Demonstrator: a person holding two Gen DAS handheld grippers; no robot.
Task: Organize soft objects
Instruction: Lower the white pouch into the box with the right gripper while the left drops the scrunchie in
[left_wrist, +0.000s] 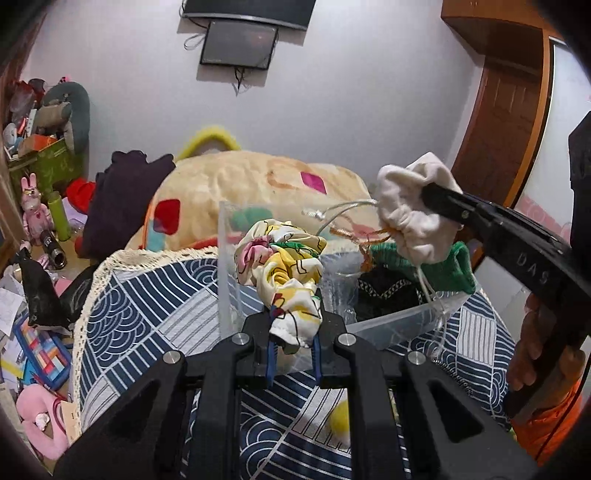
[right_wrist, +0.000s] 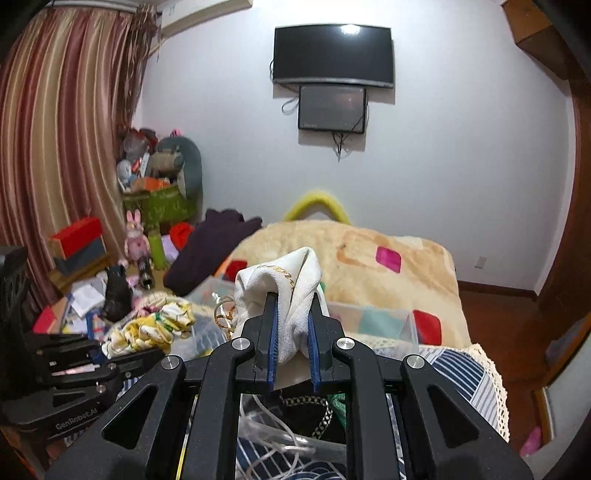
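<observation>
White pouch and floral cloth hang clamped above clear bin.

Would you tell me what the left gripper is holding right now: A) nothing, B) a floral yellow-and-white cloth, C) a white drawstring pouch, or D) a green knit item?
B: the left gripper is shut on the floral cloth, while the right gripper holds the white pouch.

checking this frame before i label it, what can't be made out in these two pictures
- Bottom of the clear box: left wrist view, hidden by the left hand-held gripper and its floral cloth.
- Gold writing on the white pouch: right wrist view, folded and too small to read.
- Box contents under the right hand-held gripper: right wrist view, mostly blocked by its frame.
- Yellow ball: left wrist view, partly hidden by the gripper frame.
</observation>
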